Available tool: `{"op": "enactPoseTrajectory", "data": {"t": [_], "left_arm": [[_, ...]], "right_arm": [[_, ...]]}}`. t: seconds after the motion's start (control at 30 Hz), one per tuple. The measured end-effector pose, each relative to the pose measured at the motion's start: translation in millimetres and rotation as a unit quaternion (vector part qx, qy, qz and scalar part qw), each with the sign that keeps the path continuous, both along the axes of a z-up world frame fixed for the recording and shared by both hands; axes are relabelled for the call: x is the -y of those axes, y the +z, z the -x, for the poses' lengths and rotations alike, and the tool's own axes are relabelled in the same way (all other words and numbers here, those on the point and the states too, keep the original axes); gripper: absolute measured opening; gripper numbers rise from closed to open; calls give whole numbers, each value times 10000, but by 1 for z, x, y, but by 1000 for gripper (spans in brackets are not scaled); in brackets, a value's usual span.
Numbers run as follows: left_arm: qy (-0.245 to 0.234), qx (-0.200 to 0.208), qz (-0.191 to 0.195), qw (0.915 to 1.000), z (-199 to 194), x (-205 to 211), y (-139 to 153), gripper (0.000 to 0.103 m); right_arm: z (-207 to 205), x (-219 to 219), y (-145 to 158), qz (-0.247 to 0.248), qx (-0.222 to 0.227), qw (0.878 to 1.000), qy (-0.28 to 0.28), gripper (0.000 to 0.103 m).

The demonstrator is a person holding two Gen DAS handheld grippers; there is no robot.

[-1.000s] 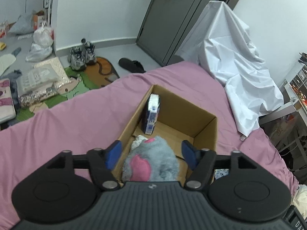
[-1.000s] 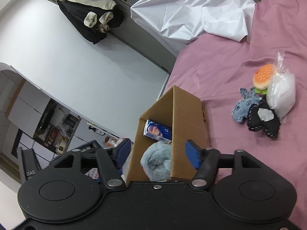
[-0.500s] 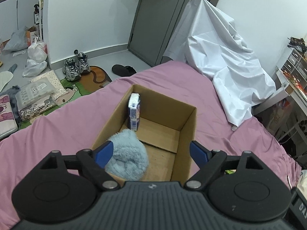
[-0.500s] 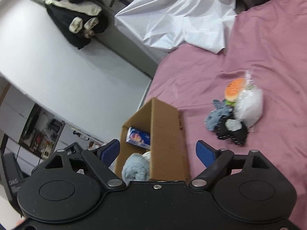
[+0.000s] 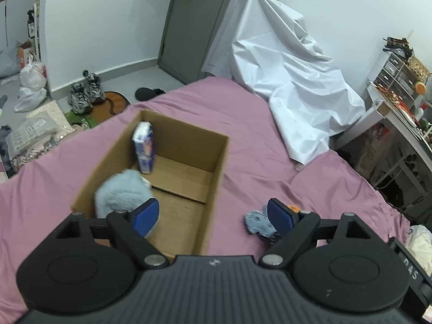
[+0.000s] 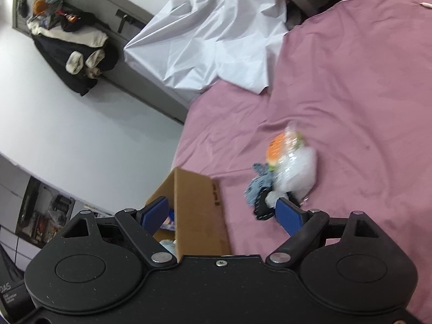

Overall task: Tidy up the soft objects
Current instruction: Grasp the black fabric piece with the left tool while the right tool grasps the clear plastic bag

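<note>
An open cardboard box sits on the pink bed. A fluffy grey-blue plush lies inside it at the near left, beside an upright blue and white carton. My left gripper is open and empty above the box's near right corner. A small blue plush lies on the bed right of the box. In the right wrist view the box is at lower centre, with the blue plush, a black plush, an orange burger plush and a clear bag in a pile. My right gripper is open and empty.
A white sheet covers something at the bed's far side. Shoes, bags and mats lie on the floor to the left. A cluttered desk stands at the right. Dark clothes hang on the wall.
My left gripper has opened wide, let the fluffy plush drop into the box, and drawn back to the right. My right gripper has opened wider and swung toward the pile of toys.
</note>
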State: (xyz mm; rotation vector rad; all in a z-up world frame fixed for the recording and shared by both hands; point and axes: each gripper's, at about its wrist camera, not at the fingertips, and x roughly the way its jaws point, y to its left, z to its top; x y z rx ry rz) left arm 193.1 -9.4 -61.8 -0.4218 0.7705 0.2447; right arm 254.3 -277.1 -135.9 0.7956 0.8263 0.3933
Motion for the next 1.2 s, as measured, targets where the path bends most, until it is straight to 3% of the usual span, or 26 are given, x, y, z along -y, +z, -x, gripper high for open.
{"op": "enactPoseTrajectory", "data": {"t": [0.4, 0.8, 1.07, 1.2], "left_arm": [[-254, -139, 415, 9987, -15, 37, -21, 86], [-294, -100, 960, 9949, -34, 56, -57, 81], [-250, -332, 1419, 9890, -49, 55, -91, 58], [-277, -395, 1578, 9863, -55, 53, -103, 53]], "right_arm": [[-17, 23, -26, -223, -536, 9974, -439, 83], [-29, 27, -50, -421, -637, 9949, -655, 74], [-35, 28, -65, -583, -661, 9935, -722, 67], [-37, 26, -70, -664, -589, 9933, -747, 67]]}}
